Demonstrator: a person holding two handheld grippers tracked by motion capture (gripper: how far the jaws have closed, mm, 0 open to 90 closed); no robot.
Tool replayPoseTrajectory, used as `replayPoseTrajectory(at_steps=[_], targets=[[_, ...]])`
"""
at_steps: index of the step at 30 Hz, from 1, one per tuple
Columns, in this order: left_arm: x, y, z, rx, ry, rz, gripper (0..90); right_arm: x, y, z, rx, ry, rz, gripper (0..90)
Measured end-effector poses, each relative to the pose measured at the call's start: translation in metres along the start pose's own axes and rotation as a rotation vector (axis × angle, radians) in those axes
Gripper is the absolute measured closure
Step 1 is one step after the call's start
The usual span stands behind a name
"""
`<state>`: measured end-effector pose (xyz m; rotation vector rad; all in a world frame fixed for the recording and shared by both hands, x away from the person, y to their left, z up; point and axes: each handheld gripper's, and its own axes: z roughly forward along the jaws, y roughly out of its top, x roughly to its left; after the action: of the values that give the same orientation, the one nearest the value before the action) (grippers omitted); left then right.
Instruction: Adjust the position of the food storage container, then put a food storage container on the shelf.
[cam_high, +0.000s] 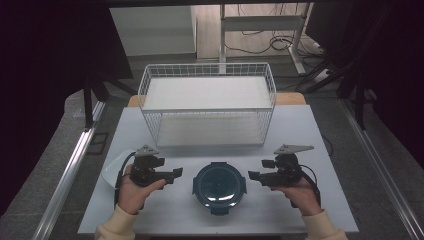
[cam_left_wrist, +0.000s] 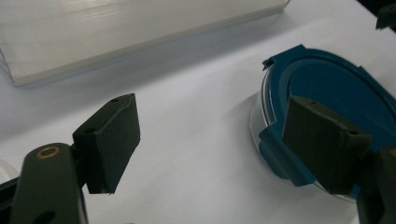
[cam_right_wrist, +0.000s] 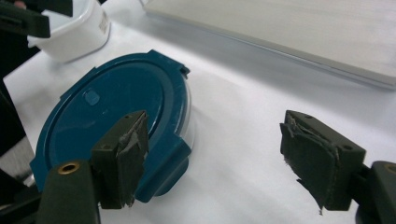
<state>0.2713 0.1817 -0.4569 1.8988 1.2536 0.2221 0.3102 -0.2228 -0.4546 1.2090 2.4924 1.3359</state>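
High view has us at the counter (cam_high: 150, 220) with a gripper in each hand and a round container with a dark blue lid (cam_high: 220, 186) lying between them, in front of the white wire basket (cam_high: 207, 102). Our left gripper (cam_high: 176, 173) sits just beside the container's left side, our right gripper (cam_high: 252, 176) just beside its right side, both pointing inward toward it.

From the left gripper view, our jaws stand wide apart with nothing between them; one of the fingers (cam_left_wrist: 327, 140) overlaps a latch tab on the blue lid (cam_left_wrist: 336, 88), but we cannot tell whether it touches. From the right gripper view, our jaws are also spread wide and empty, one of the fingers (cam_right_wrist: 123, 156) close against the lid's edge tab (cam_right_wrist: 121, 98), the other over bare counter. A white bowl (cam_right_wrist: 79, 30) sits beyond the container, near our left hand.

We judge the lid is seated on the clear base and neither gripper has hold of it, so the step in hand looks like the approach to the container, either to work its latch tabs or to pick it up. The next move calls for us to settle one pair of jaws squarely over a tab or the rim and close firmly, while the other gripper steadies the opposite side so the container does not slide on the smooth counter.
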Motion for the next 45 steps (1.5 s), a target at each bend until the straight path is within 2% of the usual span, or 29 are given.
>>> replayPoseTrajectory(at_steps=[2, 7, 15, 21, 24, 33, 38, 45], targets=[[-0.001, -0.001, 0.0, 0.0, 0.0, -0.003, 18.9, -0.001, 0.0, 0.0, -0.002, 0.008, 0.019, 20.8], [-0.004, 0.0, -0.002, -0.006, 0.002, -0.013, 17.6, 0.002, 0.0, -0.001, -0.001, -0.03, 0.017, 14.8], [-0.013, 0.002, 0.005, 0.002, -0.049, -0.054, 11.5, 0.005, -0.004, -0.003, 0.008, -0.021, 0.045, 10.8], [-0.015, 0.001, 0.006, 0.017, -0.125, -0.12, 8.7, 0.008, -0.006, -0.003, 0.0, 0.009, 0.081, 9.9], [-0.019, -0.001, 0.01, 0.037, -0.143, -0.126, 7.4, 0.01, -0.008, 0.001, 0.013, 0.031, 0.117, 9.1], [-0.026, -0.008, 0.024, 0.078, -0.213, -0.172, 7.1, 0.016, -0.015, 0.017, 0.054, 0.074, 0.169, 8.7], [-0.025, -0.01, 0.027, 0.069, -0.222, -0.197, 7.7, 0.02, -0.016, 0.024, 0.067, 0.082, 0.197, 7.6], [-0.026, -0.016, 0.038, 0.094, -0.247, -0.223, 7.6, 0.022, -0.019, 0.033, 0.084, 0.098, 0.231, 7.2]])
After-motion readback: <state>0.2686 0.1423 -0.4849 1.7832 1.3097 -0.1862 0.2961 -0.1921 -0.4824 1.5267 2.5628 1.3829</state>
